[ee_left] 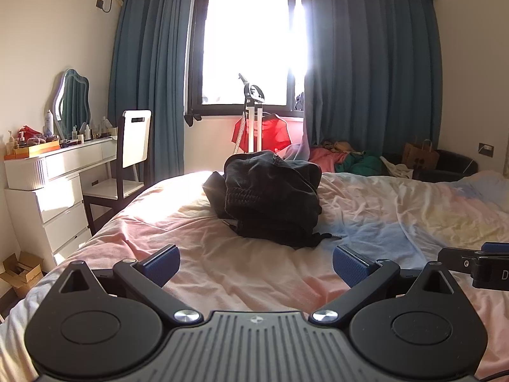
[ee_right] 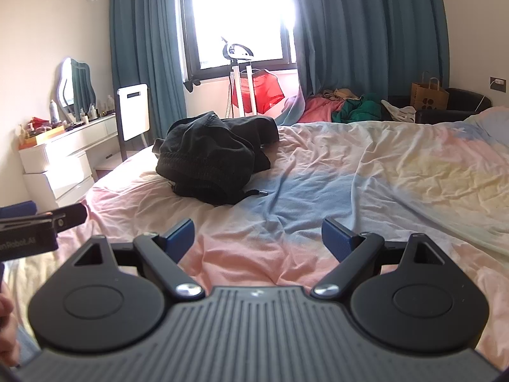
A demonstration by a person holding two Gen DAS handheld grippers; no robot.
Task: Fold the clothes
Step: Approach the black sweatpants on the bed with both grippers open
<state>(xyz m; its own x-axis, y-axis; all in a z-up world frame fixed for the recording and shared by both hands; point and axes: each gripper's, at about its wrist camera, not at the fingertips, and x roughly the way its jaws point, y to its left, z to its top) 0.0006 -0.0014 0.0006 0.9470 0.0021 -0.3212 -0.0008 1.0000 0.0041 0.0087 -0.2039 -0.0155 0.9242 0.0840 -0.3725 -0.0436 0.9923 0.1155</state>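
Clothes to fold mean, for us, one crumpled black knit garment (ee_left: 270, 197) with a drawstring, heaped on the far left part of the pastel pink, blue and yellow bedsheet (ee_left: 222, 270), well apart from both tools. Nearest, our left gripper (ee_left: 256, 265) and right gripper (ee_right: 257, 238) hover over bare sheet, blue pads spread wide and holding nothing; we judge this a ready stance before reaching. Printing on the neighbouring gripper body reads partly "Robot.AI", reversed, in the right wrist view. Farther off stand a white dressing table (ee_left: 60, 172) and teal curtains (ee_left: 372, 73); its bottle labels are unreadable.
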